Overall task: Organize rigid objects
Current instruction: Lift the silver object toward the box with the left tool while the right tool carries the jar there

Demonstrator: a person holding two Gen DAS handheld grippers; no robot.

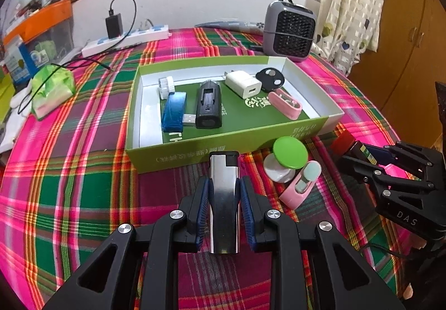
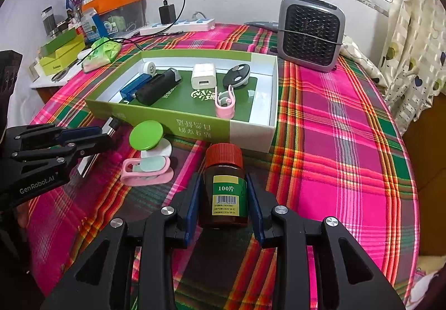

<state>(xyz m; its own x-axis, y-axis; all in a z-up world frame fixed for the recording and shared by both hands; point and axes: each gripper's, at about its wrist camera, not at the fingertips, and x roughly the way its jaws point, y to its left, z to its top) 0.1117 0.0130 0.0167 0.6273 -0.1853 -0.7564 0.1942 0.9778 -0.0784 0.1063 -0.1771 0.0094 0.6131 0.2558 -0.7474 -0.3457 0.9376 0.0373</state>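
My left gripper (image 1: 224,187) is shut on a silver lighter (image 1: 224,198) with a black top, held just in front of the green box (image 1: 195,153). My right gripper (image 2: 224,198) is shut on a brown pill bottle (image 2: 225,192) with a red cap, near the box's front wall (image 2: 195,128). The box holds a blue USB reader (image 1: 174,112), a black case (image 1: 208,105), a white charger (image 1: 243,84), a black key fob (image 1: 269,77), a pink clip (image 1: 288,103) and a white reel (image 1: 165,84). A green-topped disc (image 1: 290,152) and a second pink clip (image 1: 301,184) lie on the cloth outside.
A plaid cloth (image 2: 334,142) covers the round table. A grey fan heater (image 2: 312,31) stands at the back right, a power strip (image 2: 178,25) with a charger at the back, a green tissue pack (image 1: 51,86) and boxes at the left.
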